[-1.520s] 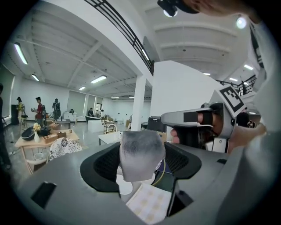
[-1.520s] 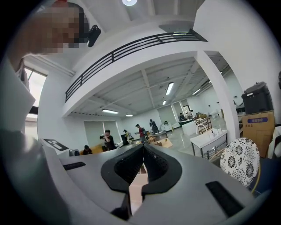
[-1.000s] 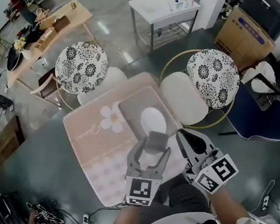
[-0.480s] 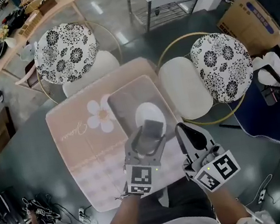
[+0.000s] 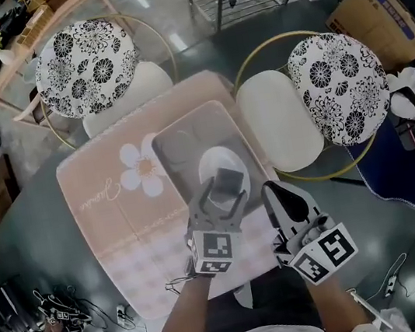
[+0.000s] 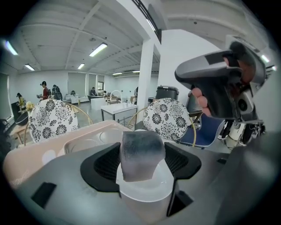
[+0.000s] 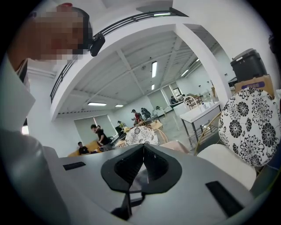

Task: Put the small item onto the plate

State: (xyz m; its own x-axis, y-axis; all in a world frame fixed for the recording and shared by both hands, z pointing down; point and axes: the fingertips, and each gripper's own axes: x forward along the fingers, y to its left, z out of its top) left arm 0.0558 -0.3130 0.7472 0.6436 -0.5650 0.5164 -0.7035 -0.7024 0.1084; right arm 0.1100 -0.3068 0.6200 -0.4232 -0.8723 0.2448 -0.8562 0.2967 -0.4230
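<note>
I had the left gripper (image 5: 225, 186) out over the middle of the table (image 5: 41, 252), its jaws pinched on the small item (image 6: 141, 154), a grey block with rounded top corners. In the left gripper view the block sat squarely between the two black pads, gripped on its left and right sides, with its lower edge hanging directly over the white plate (image 6: 145, 193). I could not tell whether the underside was touching the plate or just clear of it.

From the head view the plate was an oval white dish lying in the near right part of a grey tray (image 5: 180, 144). The tray rested on a pink mat (image 5: 113, 216) printed with a white flower to the left of the tray. The mat covered much of the dark table top.

My right gripper (image 5: 272, 190) was just to the right of the left one and slightly nearer to me, over the near right edge of the mat. Its jaws were pressed together with nothing between them, as the right gripper view showed plainly, and it pointed towards the far side of the table.

Beyond the table stood two chairs with black-and-white floral backs, one at the far left (image 5: 85, 67) and one at the far right (image 5: 340, 88). A cardboard box (image 5: 373, 3) sat on the floor further right.
</note>
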